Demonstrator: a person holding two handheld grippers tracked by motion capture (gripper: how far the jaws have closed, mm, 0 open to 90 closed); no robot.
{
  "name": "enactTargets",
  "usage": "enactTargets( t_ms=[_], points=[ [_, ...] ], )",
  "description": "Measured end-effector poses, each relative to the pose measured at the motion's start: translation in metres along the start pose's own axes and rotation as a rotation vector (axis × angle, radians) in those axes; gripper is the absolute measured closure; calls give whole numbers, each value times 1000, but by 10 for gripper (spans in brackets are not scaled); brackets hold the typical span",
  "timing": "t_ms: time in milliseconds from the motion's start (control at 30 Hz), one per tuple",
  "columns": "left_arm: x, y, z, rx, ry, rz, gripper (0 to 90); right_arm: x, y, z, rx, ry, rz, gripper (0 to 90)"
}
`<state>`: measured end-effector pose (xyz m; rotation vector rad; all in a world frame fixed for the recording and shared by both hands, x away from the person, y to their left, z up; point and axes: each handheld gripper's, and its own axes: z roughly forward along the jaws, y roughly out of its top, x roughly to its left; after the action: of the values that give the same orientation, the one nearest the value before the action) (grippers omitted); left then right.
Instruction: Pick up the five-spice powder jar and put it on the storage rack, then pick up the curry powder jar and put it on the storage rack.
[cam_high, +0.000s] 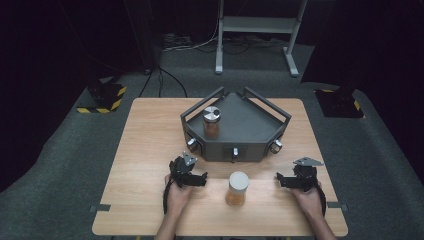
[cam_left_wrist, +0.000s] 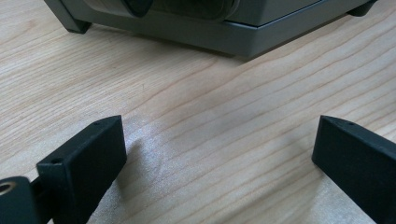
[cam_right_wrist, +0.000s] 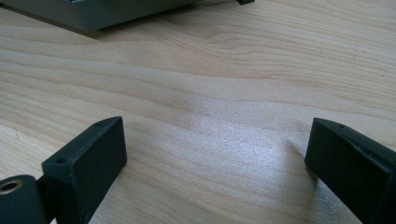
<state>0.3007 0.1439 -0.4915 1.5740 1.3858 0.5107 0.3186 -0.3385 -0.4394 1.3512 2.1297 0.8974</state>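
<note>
A jar (cam_high: 237, 188) with a white lid and orange-brown contents stands upright near the table's front edge, between my two hands. A second jar (cam_high: 211, 122) with a silver lid stands on the dark grey tray-like stand (cam_high: 250, 120) at the table's back middle. My left gripper (cam_high: 200, 177) rests low on the table to the left of the white-lidded jar, open, with bare wood between its jaws (cam_left_wrist: 219, 154). My right gripper (cam_high: 281, 180) sits to the jar's right, also open over bare wood (cam_right_wrist: 215, 154). Neither touches the jar.
The stand has railed sides and round knobs (cam_high: 192, 144) along its front faces; its base edge (cam_left_wrist: 233, 39) lies just ahead of the left gripper. The wooden table (cam_high: 150, 150) has free room at its left and right. A metal frame (cam_high: 257, 25) stands on the floor behind.
</note>
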Motion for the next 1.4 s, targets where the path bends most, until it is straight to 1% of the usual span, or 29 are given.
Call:
enactTargets(
  t_ms=[1400],
  points=[
    [0, 0, 0, 0, 0, 0, 30, -1, 1, 0, 4, 8, -5, 39]
  ],
)
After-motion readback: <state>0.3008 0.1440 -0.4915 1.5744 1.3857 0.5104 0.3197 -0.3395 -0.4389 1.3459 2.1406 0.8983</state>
